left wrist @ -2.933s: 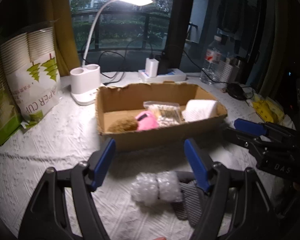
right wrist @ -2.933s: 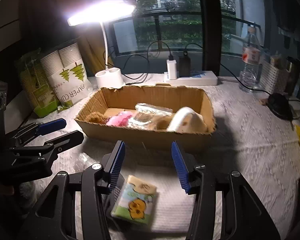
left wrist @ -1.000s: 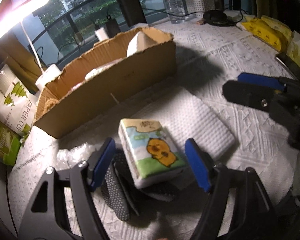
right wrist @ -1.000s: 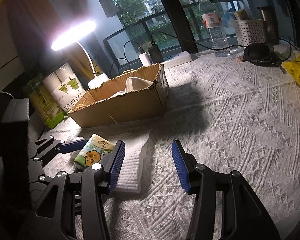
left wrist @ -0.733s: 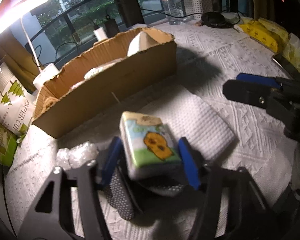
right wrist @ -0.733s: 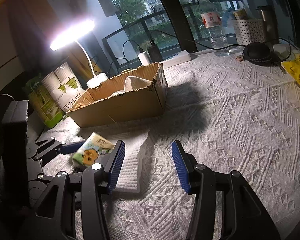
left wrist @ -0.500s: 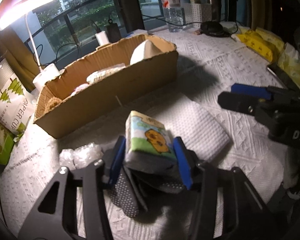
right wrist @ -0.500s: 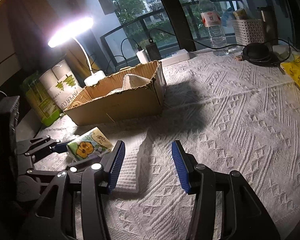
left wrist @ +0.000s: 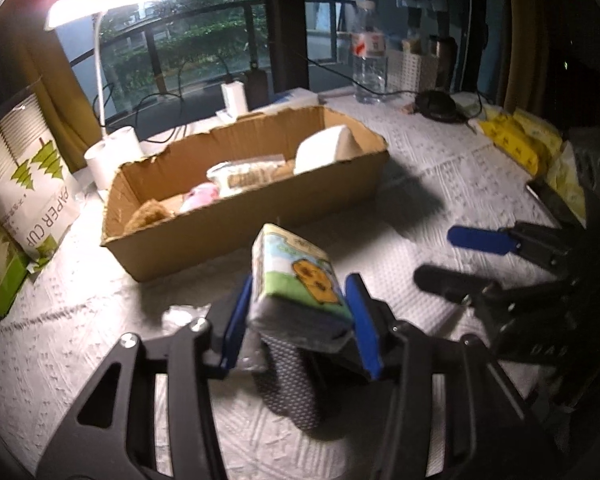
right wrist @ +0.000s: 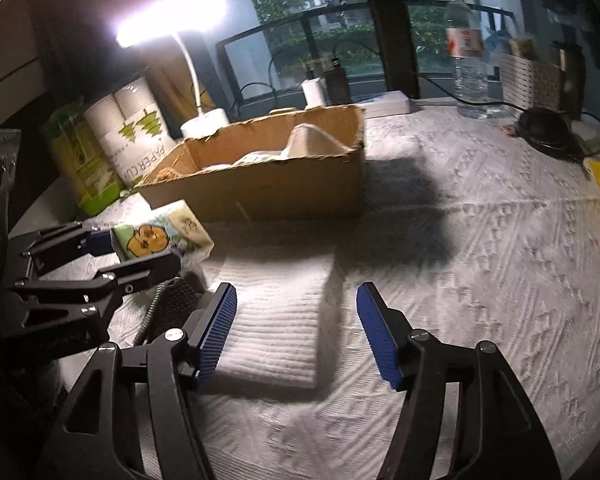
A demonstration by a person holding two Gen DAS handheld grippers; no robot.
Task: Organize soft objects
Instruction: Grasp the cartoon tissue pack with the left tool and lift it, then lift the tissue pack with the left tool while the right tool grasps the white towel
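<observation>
Cardboard fills the middle of the left wrist view: the open box (left wrist: pixel 244 200) sits on the white table (left wrist: pixel 60 344) with a white roll, a clear packet, something pink and something brown already inside. Your left tool (left wrist: pixel 300 320) has closed on the tissue pack (left wrist: pixel 296 280), the one with the cartoon print, pinching it near its lower end so most of it stands above the blue pads and leans toward the box. A dark dotted cloth (left wrist: pixel 292 384) lies directly beneath, possibly dragged along. The danger is the low grip: a soft pack can pivot or squirm out during the carry, and the near box wall could clip it if you come in low. Your right tool (left wrist: pixel 460 256) shows at the right edge.

Seen from the right wrist, the left tool (right wrist: pixel 140 248) holds the tissue pack (right wrist: pixel 160 236) clear of the table, just short of the box (right wrist: pixel 268 184). Your right tool (right wrist: pixel 296 332) has just been opening; its jaws stand wide and empty, one blue pad over a folded white towel (right wrist: pixel 276 320), the other over bare table. Closing from here would likely catch only the towel's edge, or bunch the table covering with it. The two tools are near each other, so a knock could jar the pack loose.
</observation>
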